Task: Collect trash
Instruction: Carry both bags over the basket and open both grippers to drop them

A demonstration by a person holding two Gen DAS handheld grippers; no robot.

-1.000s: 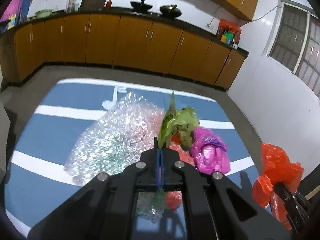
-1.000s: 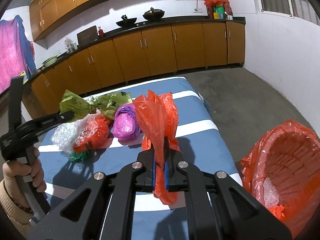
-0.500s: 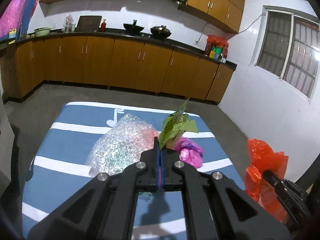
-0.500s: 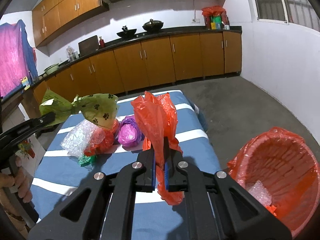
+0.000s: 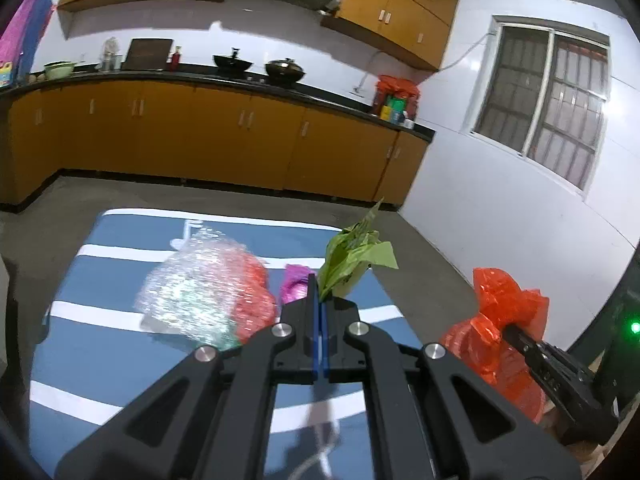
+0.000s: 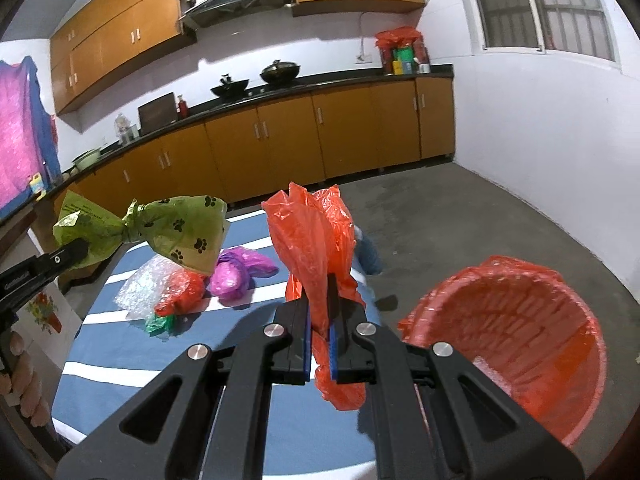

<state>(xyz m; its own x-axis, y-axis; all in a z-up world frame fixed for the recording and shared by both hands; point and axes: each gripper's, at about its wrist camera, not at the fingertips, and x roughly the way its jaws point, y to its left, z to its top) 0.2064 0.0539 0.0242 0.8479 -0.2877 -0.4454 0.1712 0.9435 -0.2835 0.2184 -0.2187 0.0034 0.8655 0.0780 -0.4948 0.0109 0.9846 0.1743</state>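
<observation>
My left gripper is shut on a green paw-print bag and holds it in the air above the blue striped table; the bag also shows in the right wrist view. My right gripper is shut on an orange plastic bag, held above the table's right edge. An orange-lined trash bin stands on the floor to the right. Bubble wrap, a red bag and a purple bag lie on the table.
Wooden kitchen cabinets line the far wall. A concrete floor lies between the table and the white wall. A small green scrap lies by the bubble wrap.
Both grippers have risen with their bags. The green bag has come up off the pile on the table. The orange bag has moved closer to the bin.
</observation>
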